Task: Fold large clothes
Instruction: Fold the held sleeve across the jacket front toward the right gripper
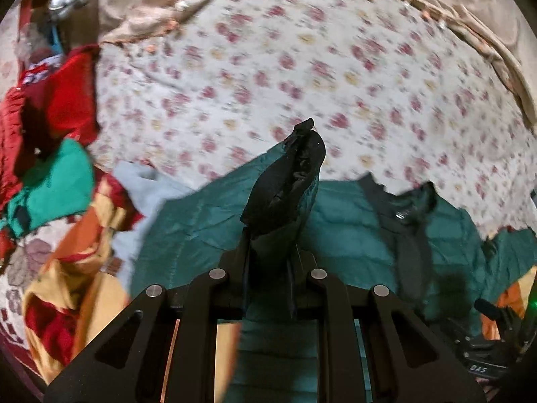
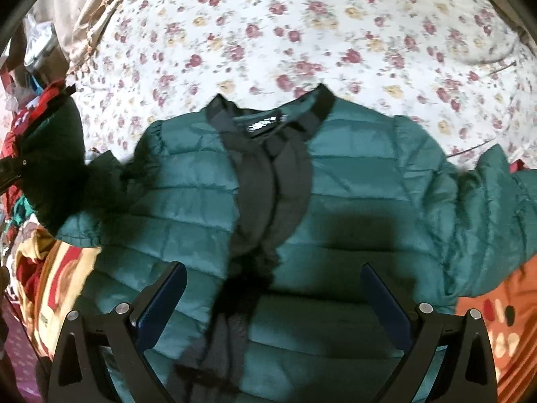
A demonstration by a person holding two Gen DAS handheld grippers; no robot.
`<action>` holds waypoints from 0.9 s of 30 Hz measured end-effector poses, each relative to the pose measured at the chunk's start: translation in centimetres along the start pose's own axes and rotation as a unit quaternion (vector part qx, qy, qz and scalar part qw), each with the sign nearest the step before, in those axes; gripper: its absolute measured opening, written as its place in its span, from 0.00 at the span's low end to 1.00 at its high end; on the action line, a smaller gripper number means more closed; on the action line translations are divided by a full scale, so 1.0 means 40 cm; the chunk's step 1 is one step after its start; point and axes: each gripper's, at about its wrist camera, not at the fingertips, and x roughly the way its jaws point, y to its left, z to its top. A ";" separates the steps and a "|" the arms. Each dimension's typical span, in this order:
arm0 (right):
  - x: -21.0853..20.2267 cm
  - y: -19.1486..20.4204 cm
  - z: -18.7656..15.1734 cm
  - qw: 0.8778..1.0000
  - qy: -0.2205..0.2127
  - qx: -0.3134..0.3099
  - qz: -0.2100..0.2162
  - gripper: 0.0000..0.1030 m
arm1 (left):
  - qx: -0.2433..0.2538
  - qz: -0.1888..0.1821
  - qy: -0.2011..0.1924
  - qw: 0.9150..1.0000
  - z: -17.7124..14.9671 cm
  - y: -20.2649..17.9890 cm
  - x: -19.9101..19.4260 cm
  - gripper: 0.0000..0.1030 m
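green quilted puffer jacket (image 2: 352,181) laid front-up on the bed sheet (image 2: 302,27), collar toward the far side, black placket (image 2: 268,181) down the middle, black neck trim around a small label.

left gripper (image 1: 268,262): jaws pressed together, pinching the jacket's left sleeve cuff (image 1: 295,168), a bunched end of dark lining and green shell lifted above the jacket body. right gripper (image 2: 273,299): jaws spread, holding nothing, poised above the lower front panel astride the placket; right sleeve (image 2: 486,208) lying out to the side.

step in hand, by judgement: folding the raised sleeve inward across the chest. best done by carrying the cuff low and level toward the placket, keeping the shoulder seam as the hinge, and pinning the body with the free gripper to stop sliding. release only once the sleeve lies flat, without a twist.

materials: slick, lightly glossy shell, padded in horizontal channels, springy and likely to puff back open; gathered puckers at the shoulders; matte woven band at placket and collar. sheet thin, white, printed with small red and yellow flowers. heap of red, green and orange clothes (image 1: 53,154) at the left edge of the bed.
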 end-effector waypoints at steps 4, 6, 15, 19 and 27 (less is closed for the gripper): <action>0.009 -0.043 0.003 1.000 0.006 0.008 -0.019 1.00 | 0.007 -0.021 0.017 1.000 -0.021 -0.067 0.021 0.15; 0.013 -0.060 0.000 1.000 0.010 0.014 -0.019 1.00 | 0.015 -0.027 0.022 0.999 -0.031 -0.099 0.030 0.15; 0.031 -0.112 -0.023 0.999 0.025 0.023 -0.022 1.00 | 0.045 -0.054 0.057 0.996 -0.080 -0.236 0.101 0.15; 0.025 -0.154 -0.023 0.998 0.022 0.043 -0.030 1.00 | 0.060 -0.063 0.083 0.993 -0.116 -0.295 0.152 0.15; 0.023 -0.208 -0.037 0.996 0.033 0.075 -0.022 1.00 | 0.068 -0.076 0.153 0.983 -0.222 -0.357 0.281 0.42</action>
